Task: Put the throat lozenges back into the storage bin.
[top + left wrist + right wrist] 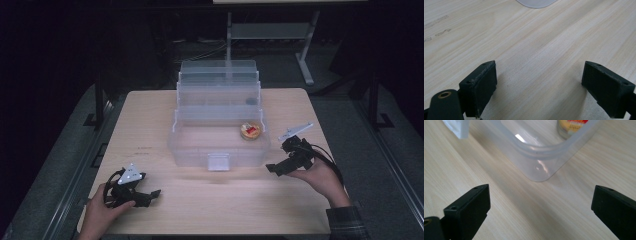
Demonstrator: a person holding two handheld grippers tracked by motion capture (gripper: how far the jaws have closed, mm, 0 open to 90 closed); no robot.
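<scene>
The left claw point(150, 195) lies nearest, resting low on the pale wooden desk point(150, 125) at the person's near-left, jaws spread wide with only bare wood grain between them. It holds nothing and sits well apart from the work.

The right claw point(272, 168) is at the near-right corner of the clear plastic tiered storage box point(218, 150), also released: in the right gripper view its two black jaws stand far apart over the desk, with the rounded corner of the box point(539, 170) just ahead and nothing between the pads. Inside the box's lowest tray, toward its right end, sits a small round container with a yellow and red label point(251, 131); the right gripper view catches its base point(571, 127) just behind the tray wall. It looks set down, and the claw is empty and clear of it.

The box stands in the middle of the desk with its upper trays stepped back and open, and a small latch tab point(218, 161) on the front wall.

If the step in hand is to finish with the box, my judgement is that the right claw should stay wide until clear of the rim, so a jaw does not snag the thin wall and drag the light box across the desk. Any push on the trays would best be square and slow, with the left claw brought up to steady the front wall, since the container inside could tip if the box jolts.
</scene>
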